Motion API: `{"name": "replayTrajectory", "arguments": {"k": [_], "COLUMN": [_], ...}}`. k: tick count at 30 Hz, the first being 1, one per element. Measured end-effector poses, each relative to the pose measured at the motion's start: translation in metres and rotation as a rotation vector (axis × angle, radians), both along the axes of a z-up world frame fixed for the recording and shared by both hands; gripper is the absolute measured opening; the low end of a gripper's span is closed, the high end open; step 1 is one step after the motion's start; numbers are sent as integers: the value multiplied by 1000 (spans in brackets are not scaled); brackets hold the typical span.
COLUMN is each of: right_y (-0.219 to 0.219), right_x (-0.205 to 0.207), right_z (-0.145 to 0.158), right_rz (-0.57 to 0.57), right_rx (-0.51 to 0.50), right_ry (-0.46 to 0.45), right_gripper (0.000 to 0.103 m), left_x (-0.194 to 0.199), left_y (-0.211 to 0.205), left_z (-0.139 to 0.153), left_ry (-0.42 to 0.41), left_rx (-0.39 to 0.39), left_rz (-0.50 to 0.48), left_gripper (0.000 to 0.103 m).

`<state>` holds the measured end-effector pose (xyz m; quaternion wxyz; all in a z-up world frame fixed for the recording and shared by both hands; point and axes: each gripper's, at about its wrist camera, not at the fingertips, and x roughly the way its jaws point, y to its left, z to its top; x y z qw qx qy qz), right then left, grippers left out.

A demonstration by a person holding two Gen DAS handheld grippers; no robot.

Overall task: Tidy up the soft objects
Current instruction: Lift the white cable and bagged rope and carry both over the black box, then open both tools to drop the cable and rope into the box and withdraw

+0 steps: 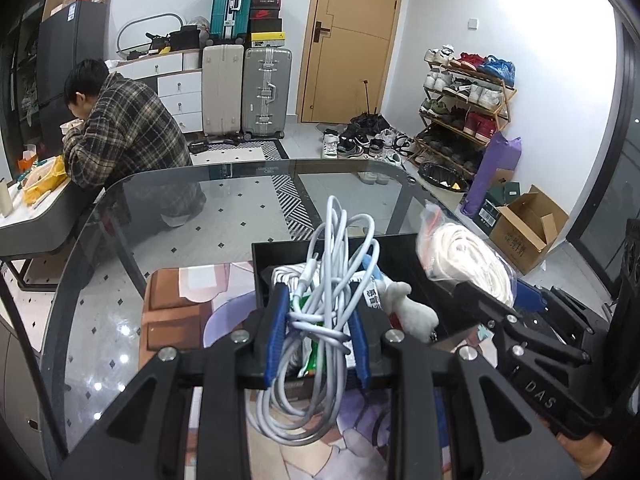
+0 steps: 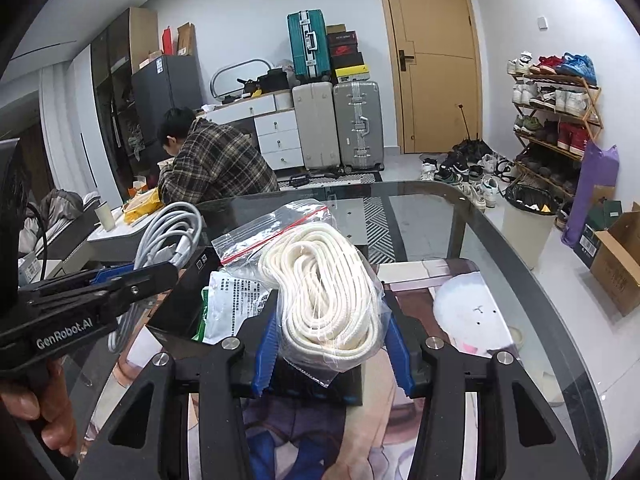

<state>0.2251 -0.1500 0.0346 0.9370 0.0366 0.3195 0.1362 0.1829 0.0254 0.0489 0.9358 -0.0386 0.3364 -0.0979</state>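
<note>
My left gripper (image 1: 320,320) is shut on a bundle of pale grey cable (image 1: 324,280) and holds it over the black box (image 1: 280,256) on the glass table. The box holds a white plush toy (image 1: 412,312) and a green and white packet (image 1: 312,360). My right gripper (image 2: 332,340) is shut on a clear zip bag of white rope (image 2: 324,292), held over the same box (image 2: 180,308). In the left wrist view the rope bag (image 1: 468,260) hangs at the right. In the right wrist view the cable (image 2: 168,232) shows at the left.
The glass table (image 1: 120,280) carries a printed mat (image 1: 176,304). A white plush (image 2: 472,316) lies on the mat to the right of the box. A person (image 1: 128,132) sits at another table to the left. Suitcases, a shoe rack, a bin and cardboard boxes stand beyond.
</note>
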Motion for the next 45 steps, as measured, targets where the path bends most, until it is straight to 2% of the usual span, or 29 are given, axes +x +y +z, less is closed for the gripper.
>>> {"name": "replayTrajectory", "arguments": {"k": [19, 34, 38, 39, 40, 41, 44, 45], "right_y": [35, 36, 33, 33, 34, 35, 32, 30], "right_x": [34, 36, 29, 26, 23, 19, 11, 9], "right_z": [-21, -25, -22, -21, -20, -18, -14, -13], "right_rz": [62, 93, 116, 126, 138, 146, 121, 120], "right_rx": [-81, -92, -77, -77, -70, -66, -84, -76], "right_ry": [51, 70, 65, 58, 49, 41, 13, 12], "right_gripper": [47, 48, 56, 60, 66, 76, 85, 87], "left_x": [27, 32, 34, 33, 33, 31, 26, 24], "left_y": [-13, -12, -10, -9, -8, -9, -7, -6], "left_z": [-25, -30, -28, -27, -27, -26, -22, -21], "left_ry": [6, 17, 30, 36, 35, 31, 23, 23], "left_rx": [71, 69, 53, 49, 46, 49, 52, 50], "left_rz": [29, 13, 13, 11, 7, 12, 15, 16], "left_gripper": [27, 27, 32, 35, 44, 48, 57, 57]}}
